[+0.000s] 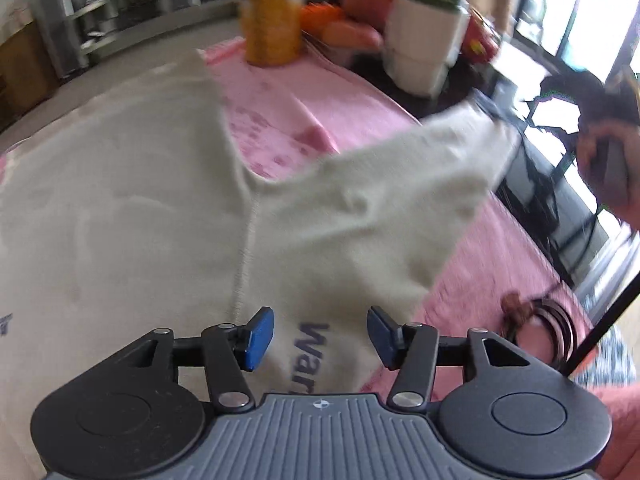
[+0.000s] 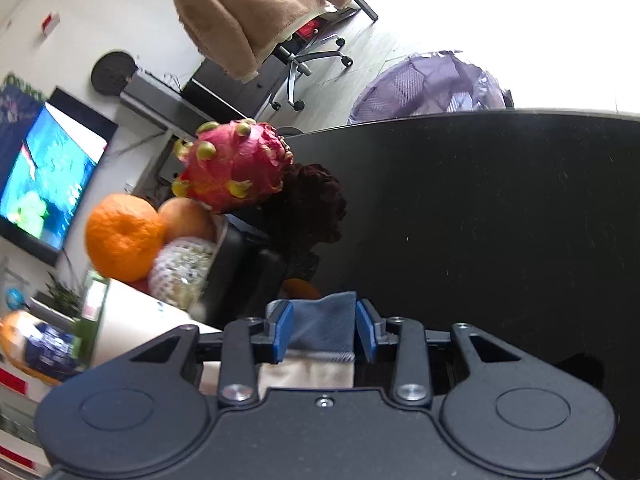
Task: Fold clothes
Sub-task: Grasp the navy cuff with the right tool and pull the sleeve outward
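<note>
The cream sweatshirt (image 1: 140, 200) lies spread on the pink-covered tabletop (image 1: 340, 120), one sleeve (image 1: 420, 168) lifted by its blue cuff (image 2: 324, 328) between the right hand-held gripper (image 2: 324, 330) fingers, though contact isn't clear. The left hand-held gripper (image 1: 320, 338) hovers with fingers apart above the hem. The fabric looks soft and floppy, so cuffs, hems and seams are probably the best holds.

We see a lit TV (image 2: 44, 176) on the white wall at left, an office chair (image 2: 256, 20) under a tan blanket at top, pale floor, a purple mesh hamper (image 2: 432, 88) upper right, blown-out window light behind.
</note>
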Motion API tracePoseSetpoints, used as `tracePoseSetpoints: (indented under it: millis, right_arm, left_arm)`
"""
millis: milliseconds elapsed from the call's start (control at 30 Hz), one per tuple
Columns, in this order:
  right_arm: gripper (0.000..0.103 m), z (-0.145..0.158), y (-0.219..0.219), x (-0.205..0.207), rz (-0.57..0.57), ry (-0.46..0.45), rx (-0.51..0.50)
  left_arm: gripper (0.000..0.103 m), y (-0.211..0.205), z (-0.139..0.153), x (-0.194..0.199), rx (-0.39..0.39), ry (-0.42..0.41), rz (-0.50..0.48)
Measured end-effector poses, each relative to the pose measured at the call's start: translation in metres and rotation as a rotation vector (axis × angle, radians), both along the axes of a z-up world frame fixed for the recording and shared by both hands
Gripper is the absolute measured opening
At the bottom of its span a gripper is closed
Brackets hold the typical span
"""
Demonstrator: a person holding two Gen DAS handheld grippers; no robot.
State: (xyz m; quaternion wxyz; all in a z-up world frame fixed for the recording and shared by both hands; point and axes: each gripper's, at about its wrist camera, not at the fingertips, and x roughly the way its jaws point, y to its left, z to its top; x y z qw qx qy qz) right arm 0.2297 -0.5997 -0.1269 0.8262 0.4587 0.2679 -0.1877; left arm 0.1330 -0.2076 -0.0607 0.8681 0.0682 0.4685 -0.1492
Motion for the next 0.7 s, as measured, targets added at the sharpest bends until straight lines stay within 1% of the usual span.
tracePoseSetpoints:
  millis: [133, 300, 367, 433, 467, 500, 533, 567, 633, 700]
  right_arm:
    - [0.037, 0.002, 0.004, 0.017, 0.045, 0.066, -0.124]
    - [0.037, 0.001, 0.018, 0.029, 0.101, 0.123, -0.281]
    - [0.037, 0.002, 0.030, 0.034, 0.137, 0.156, -0.377]
    - [0.037, 0.001, 0.047, 0.040, 0.185, 0.209, -0.505]
    - [0.034, 0.000, 0.056, 0.044, 0.211, 0.241, -0.572]
    - [0.029, 0.000, 0.063, 0.047, 0.227, 0.255, -0.614]
    - [0.015, 0.001, 0.069, 0.049, 0.240, 0.262, -0.638]
    - [0.009, 0.002, 0.074, 0.050, 0.252, 0.269, -0.660]
    - [0.007, 0.003, 0.084, 0.054, 0.276, 0.282, -0.703]
    - [0.007, 0.006, 0.085, 0.054, 0.265, 0.289, -0.699]
  left_arm:
    - [0.054, 0.000, 0.004, 0.004, 0.000, -0.015, 0.042]
    - [0.055, -0.002, 0.000, 0.007, -0.006, 0.001, 0.064]
    - [0.055, -0.002, -0.001, 0.006, -0.003, 0.002, 0.064]
    - [0.055, 0.000, 0.000, 0.003, -0.001, -0.004, 0.066]
    - [0.055, 0.001, 0.000, 0.002, 0.000, -0.005, 0.066]
    - [0.055, 0.002, 0.001, 0.001, -0.002, -0.005, 0.067]
    - [0.055, 0.004, 0.001, 0.001, -0.003, -0.004, 0.070]
    - [0.056, 0.005, 0.001, 0.000, -0.004, -0.004, 0.073]
    - [0.056, 0.011, 0.003, -0.002, -0.011, -0.007, 0.080]
    - [0.055, 0.016, 0.005, -0.004, -0.017, -0.010, 0.088]
